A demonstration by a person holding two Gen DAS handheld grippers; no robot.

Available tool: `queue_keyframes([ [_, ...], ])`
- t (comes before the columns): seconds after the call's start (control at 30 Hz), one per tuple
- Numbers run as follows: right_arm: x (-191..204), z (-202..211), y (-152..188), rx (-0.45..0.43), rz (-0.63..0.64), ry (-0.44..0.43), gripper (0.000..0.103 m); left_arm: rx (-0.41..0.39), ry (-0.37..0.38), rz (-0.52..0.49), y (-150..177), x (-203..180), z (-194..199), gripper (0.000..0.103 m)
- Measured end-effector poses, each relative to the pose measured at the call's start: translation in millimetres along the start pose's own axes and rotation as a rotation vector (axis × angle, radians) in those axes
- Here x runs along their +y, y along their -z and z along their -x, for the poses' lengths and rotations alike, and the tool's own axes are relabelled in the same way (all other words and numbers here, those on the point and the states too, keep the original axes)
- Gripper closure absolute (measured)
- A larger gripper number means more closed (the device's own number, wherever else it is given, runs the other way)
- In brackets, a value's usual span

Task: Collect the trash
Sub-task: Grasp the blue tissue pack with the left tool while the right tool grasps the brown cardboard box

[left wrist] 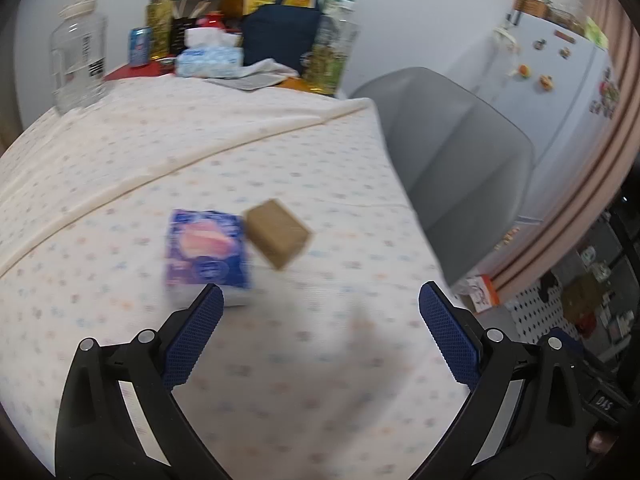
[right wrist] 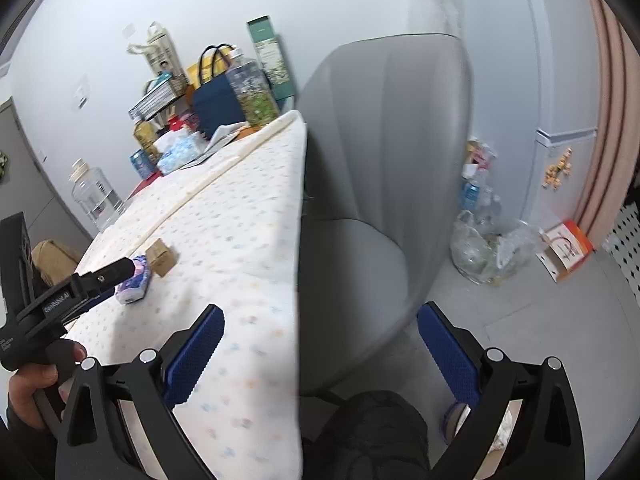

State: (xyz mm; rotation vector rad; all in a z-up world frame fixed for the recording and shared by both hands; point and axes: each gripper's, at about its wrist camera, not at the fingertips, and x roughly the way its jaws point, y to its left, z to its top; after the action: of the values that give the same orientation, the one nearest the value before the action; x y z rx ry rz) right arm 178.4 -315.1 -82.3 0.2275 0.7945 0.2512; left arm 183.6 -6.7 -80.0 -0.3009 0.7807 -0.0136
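**Both claws wide open, trash sitting on the table**

Left gripper (left wrist: pixel 320 300) has its blue pads spread wide with nothing between them, hovering over the table (left wrist: pixel 120 152) with its dotted cloth. Right gripper (right wrist: pixel 320 320) is the same deal: jaws apart, holding nothing, straddling the table edge with the grey chair (right wrist: pixel 384 140) straight ahead of it.

Biggest things first. The table fills most of the left wrist view, while the right wrist view sees the table (right wrist: pixel 248 200) from the side along with floor. The chair (left wrist: pixel 452 148) only peeks in at the right of the left view. A white fridge (left wrist: pixel 560 72) with magnets shows in both.

What only the right view gives you: a clear plastic bag (right wrist: pixel 488 248) of rubbish on the floor past the chair, an orange and white box (right wrist: pixel 568 248) beside it, and the left gripper (right wrist: pixel 120 270) seen from outside, with the person's hand (right wrist: pixel 30 384) on its handle, its tip reaching over the purple packet (right wrist: pixel 134 282).

Left view shows the trash better, though it's blurry: the purple packet (left wrist: pixel 206 252) lies just ahead of the left finger, and a small brown box (left wrist: pixel 278 232) sits right beside it, touching or nearly so. The brown box (right wrist: pixel 162 258) is tiny in the right view.

Far end of the table: navy bag (left wrist: pixel 280 36), clear jug (left wrist: pixel 78 48), tissue pack (left wrist: pixel 210 60).
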Motion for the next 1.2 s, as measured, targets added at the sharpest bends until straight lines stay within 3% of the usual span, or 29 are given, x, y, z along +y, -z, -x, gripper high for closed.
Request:
queue_keyframes([
  [0.4, 48, -24, -12, 0.017, 0.073, -0.052, 0.008, 0.053, -0.131, 0.074, 8, 57, -19, 0.006],
  [0.77, 70, -39, -18, 0.037, 0.108, -0.061, 0.008, 0.059, -0.172, 0.026, -3, 48, -38, 0.008],
  [0.87, 75, -42, -20, 0.040, 0.116, -0.065, 0.008, 0.062, -0.209, -0.010, -6, 44, -43, 0.023],
  [0.93, 80, -44, -23, 0.045, 0.129, -0.070, 0.008, 0.054, -0.234, -0.024, -8, 45, -41, 0.056],
  [1.0, 89, -47, -25, 0.049, 0.151, -0.073, 0.008, 0.053, -0.199, 0.006, -11, 53, -38, 0.069],
  [1.2, 129, -65, -28, 0.075, 0.279, -0.092, 0.008, 0.012, -0.171, 0.063, -12, 75, -7, 0.073],
])
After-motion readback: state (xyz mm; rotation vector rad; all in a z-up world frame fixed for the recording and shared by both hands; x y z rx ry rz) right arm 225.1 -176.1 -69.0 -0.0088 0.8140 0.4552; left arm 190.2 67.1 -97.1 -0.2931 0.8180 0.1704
